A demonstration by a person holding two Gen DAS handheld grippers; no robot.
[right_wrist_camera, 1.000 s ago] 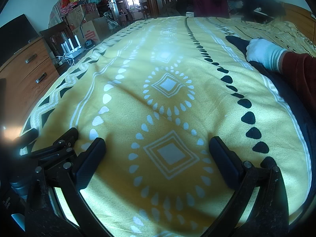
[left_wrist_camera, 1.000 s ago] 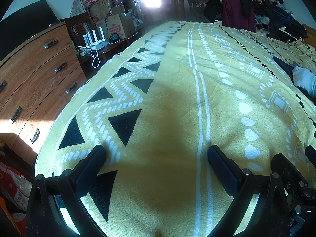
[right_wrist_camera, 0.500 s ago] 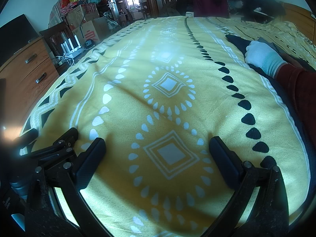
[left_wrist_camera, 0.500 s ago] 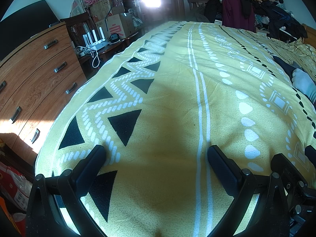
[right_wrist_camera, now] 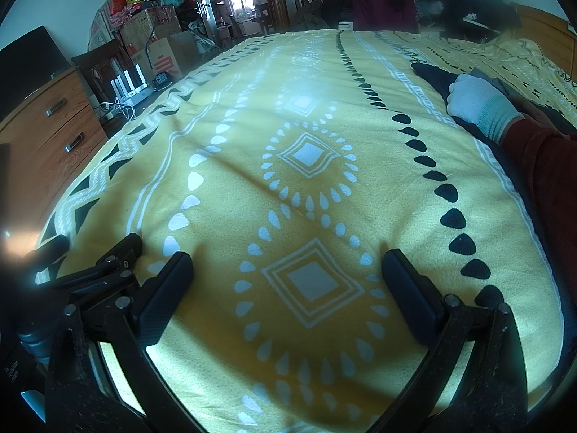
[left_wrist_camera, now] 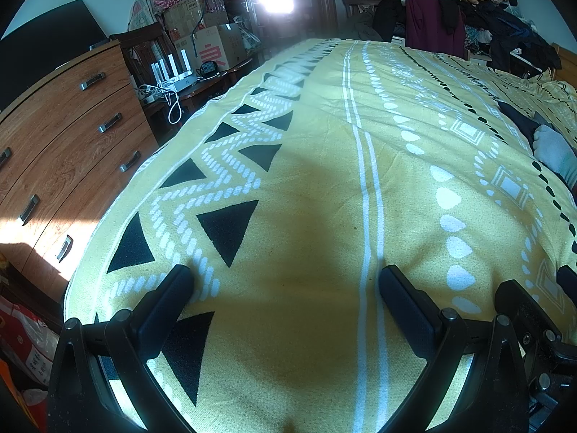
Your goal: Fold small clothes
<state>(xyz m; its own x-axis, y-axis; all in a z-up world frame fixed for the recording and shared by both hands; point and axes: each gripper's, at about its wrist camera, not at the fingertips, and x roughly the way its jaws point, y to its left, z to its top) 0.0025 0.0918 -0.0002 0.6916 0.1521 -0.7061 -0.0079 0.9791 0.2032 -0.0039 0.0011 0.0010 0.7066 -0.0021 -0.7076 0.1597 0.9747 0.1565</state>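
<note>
A dark garment (right_wrist_camera: 436, 77) lies at the right side of the yellow patterned bedspread (right_wrist_camera: 306, 187); a person's white-gloved hand (right_wrist_camera: 476, 103) with a dark red sleeve rests on it. The same gloved hand (left_wrist_camera: 553, 153) and dark garment (left_wrist_camera: 519, 121) show at the right edge of the left wrist view. My left gripper (left_wrist_camera: 285, 288) lies open low on the bedspread (left_wrist_camera: 317, 180), nothing between its fingers. My right gripper (right_wrist_camera: 286, 270) is open too, resting beside the left one, well short of the garment.
A wooden chest of drawers (left_wrist_camera: 61, 137) stands left of the bed. Cardboard boxes (left_wrist_camera: 212, 47) and a small table with white devices (left_wrist_camera: 176, 72) sit beyond it. Piled clothes (left_wrist_camera: 468, 11) cover the far end. A wooden headboard (right_wrist_camera: 541, 29) lies at the right.
Both grippers stayed still. The gloved hand slid along the dark garment, shifting slightly toward the far right of the bed.
</note>
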